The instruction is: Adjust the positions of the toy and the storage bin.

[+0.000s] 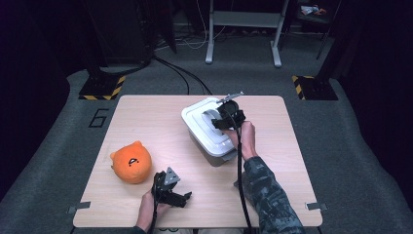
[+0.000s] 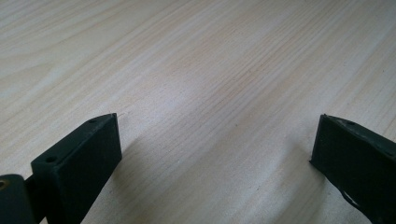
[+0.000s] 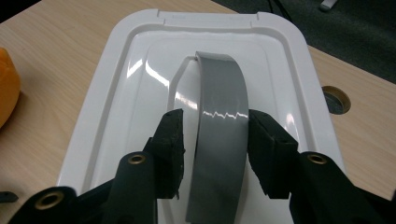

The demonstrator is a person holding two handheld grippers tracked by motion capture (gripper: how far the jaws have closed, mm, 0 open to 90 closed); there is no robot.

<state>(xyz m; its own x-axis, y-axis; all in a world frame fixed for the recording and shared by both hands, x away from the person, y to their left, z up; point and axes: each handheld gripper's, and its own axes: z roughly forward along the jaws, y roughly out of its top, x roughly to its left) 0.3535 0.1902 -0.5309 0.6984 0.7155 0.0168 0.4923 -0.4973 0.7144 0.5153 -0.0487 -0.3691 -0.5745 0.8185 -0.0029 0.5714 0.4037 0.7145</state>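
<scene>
Your left hand (image 1: 148, 207) sits at the near edge of the bench (image 1: 146, 112), forearm coming in from below, and it holds the left hand-held gripper (image 1: 182, 197) low over the wood with its jaws pointing toward your right. In the left gripper view (image 2: 212, 149) its two black jaws stand wide apart with nothing but bare bench grain between them. Just beyond and to the left of that hand lies the orange plush toy (image 1: 131, 162), resting on the bench and apart from the gripper. Your right arm, in a patterned sleeve (image 1: 265, 195), reaches forward and a little leftward from the near right of the bench; the right hand (image 1: 246, 139) is wrapped round the body of the right hand-held gripper (image 1: 225, 116), which tips forward and down over the lid. The thing you are working on is the white lidded box (image 1: 204, 146), which stands at the middle of the bench toward its far side, well apart from the toy. In the right gripper view the right hand-held gripper (image 3: 215, 140) has its jaws either side of the grey arched handle (image 3: 222, 93) on the white lid (image 3: 112, 70): the right pad lies against the handle's edge, while a narrow gap shows at the left pad, so the jaws are slightly apart around it, not clamped.
</scene>
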